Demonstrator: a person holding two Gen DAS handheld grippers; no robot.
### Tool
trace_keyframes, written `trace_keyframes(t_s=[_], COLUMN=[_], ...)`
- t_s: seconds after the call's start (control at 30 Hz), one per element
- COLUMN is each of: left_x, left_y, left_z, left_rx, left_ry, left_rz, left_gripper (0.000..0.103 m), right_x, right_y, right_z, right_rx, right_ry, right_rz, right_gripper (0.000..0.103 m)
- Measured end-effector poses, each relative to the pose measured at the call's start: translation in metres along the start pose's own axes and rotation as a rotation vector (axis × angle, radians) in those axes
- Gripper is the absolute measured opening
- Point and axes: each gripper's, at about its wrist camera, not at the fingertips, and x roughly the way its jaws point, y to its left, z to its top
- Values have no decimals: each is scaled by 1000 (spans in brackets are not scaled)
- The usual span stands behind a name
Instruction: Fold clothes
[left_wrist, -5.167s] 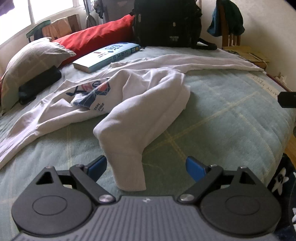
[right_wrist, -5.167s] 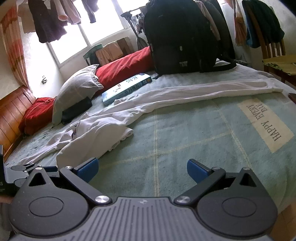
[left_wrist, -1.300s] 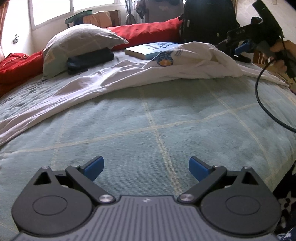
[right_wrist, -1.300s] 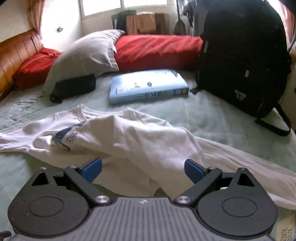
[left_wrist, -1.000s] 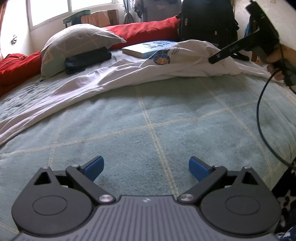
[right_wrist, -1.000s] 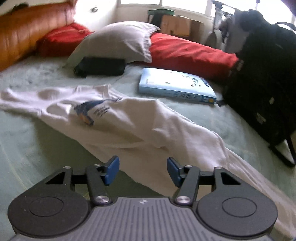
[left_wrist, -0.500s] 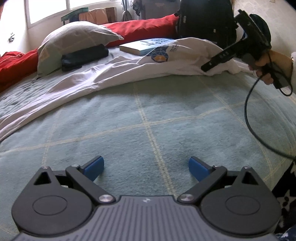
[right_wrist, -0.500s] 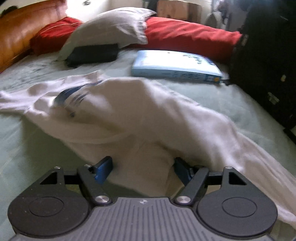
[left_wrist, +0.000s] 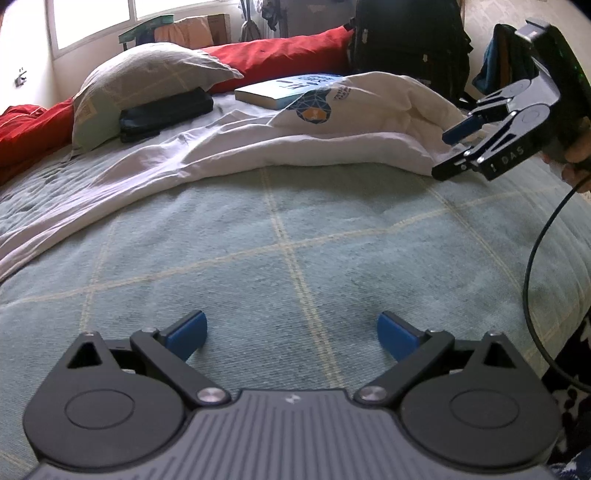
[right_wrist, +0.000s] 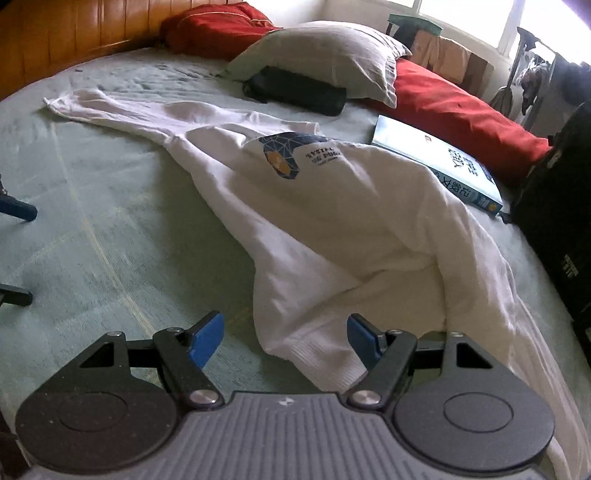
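A white long-sleeved sweatshirt (right_wrist: 351, 206) with a blue printed logo (right_wrist: 282, 155) lies crumpled across the green checked bedspread (left_wrist: 295, 229). One sleeve trails off toward the headboard. My right gripper (right_wrist: 284, 339) is open and low at the garment's near edge. The ribbed hem (right_wrist: 321, 358) lies between its blue pads and reaches the right one (right_wrist: 364, 339). In the left wrist view the same sweatshirt (left_wrist: 332, 129) is heaped at the back, with the right gripper (left_wrist: 452, 151) at its right end. My left gripper (left_wrist: 291, 334) is open over bare bedspread, well short of the cloth.
A light blue book (right_wrist: 443, 162), a black backpack (left_wrist: 406, 44), a grey pillow (right_wrist: 325, 55), a black pouch (right_wrist: 295, 94) and a red bolster (right_wrist: 461, 114) lie behind the sweatshirt. A black cable (left_wrist: 535, 258) hangs from the hand holding the right gripper. A wooden headboard (right_wrist: 74, 29) stands at the far left.
The right gripper has come down to the sweatshirt's hem and its jaws stand wider than a second ago, now astride the ribbed edge. The left gripper has stayed put.
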Motion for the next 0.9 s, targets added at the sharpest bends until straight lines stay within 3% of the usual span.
trace_keyframes(t_s=[0.3,0.4,0.43,0.47,0.5,0.7,0.9], left_x=[3,2,2,1,0,-10,-27], left_y=[0,-2,-2,-2,-2,2,6], left_z=[1,1,1,0,0,-6,-16], left_rx=[6,10,12,12,13,9,5], left_ry=[-1,-1,-2,-2,-3,-11,-31], left_rz=[-9,-9,-9,-10,-9,4,4], left_gripper=[99,99,99,99,99,99,99], right_x=[18,30,34,38,38,9,-20], right_y=[19,21,23,24,26,38,73], right_z=[-10,-7,-5,-4,-4,-1,1], right_rx=[-173,-220,-234,-247,-250,-172,-110], right_ry=[17,16,20,23,25,4,44], right_rz=[-186,-271,-296,-318,-326,-198,6], right_gripper=[66,49,31,23,22,19,18])
